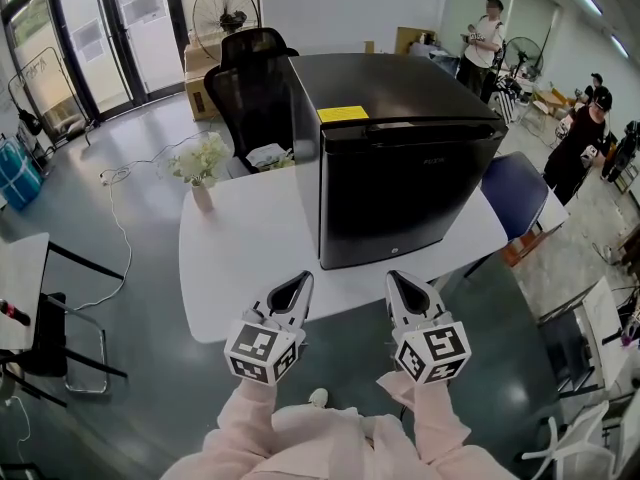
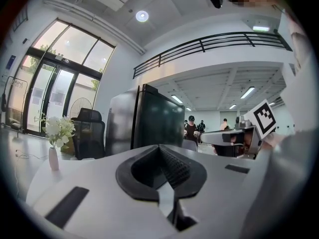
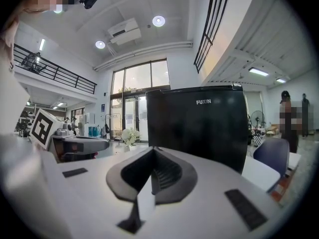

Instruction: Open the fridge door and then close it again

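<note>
- Two grippers are in my hands, both short of the table's (image 1: 230, 268) near edge, and neither touches anything.
- Flowers in a vase (image 1: 200, 173) stand ahead and to the left of the left gripper (image 1: 299, 286). Its jaws are pressed together with nothing between them.
- Just beside it is the right gripper (image 1: 401, 281), jaws likewise closed and empty.
- On the table ahead of both grippers stands the fridge (image 1: 400, 158), nearer the right one. Its door (image 1: 410, 198) is shut and faces me.
- I judge the opening step has not begun. Next I must reach forward, catch the door's edge with one gripper, then pull. I cannot tell which side is hinged.
</note>
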Action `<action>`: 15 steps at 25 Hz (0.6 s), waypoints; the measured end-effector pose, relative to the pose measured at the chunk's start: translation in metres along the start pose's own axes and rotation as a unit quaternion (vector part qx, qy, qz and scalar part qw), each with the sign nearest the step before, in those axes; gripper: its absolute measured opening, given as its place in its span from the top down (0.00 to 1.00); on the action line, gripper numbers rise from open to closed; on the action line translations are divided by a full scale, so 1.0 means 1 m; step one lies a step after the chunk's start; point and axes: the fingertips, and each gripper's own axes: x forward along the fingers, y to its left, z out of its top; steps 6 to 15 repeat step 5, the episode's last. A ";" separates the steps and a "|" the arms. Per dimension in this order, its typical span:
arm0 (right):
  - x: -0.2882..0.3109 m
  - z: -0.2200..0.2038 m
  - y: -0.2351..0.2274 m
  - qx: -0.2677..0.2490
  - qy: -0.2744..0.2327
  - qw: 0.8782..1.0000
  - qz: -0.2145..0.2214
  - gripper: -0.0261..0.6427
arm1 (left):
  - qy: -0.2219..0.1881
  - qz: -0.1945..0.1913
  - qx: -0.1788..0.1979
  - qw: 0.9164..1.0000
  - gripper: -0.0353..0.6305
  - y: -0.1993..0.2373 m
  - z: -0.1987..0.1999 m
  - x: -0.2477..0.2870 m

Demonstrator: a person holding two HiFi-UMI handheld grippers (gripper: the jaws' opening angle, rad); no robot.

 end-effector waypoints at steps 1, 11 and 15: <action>0.000 -0.001 0.000 -0.001 0.000 1.000 0.001 0.95 | 0.000 0.000 0.000 1.000 0.93 0.000 -0.001 0.000; 0.000 -0.004 0.002 -0.008 0.004 1.000 0.002 0.95 | 0.000 0.000 -0.002 1.000 0.93 0.000 -0.003 0.000; 0.000 -0.004 0.002 -0.008 0.004 1.000 0.002 0.95 | 0.000 0.000 -0.002 1.000 0.93 0.000 -0.003 0.000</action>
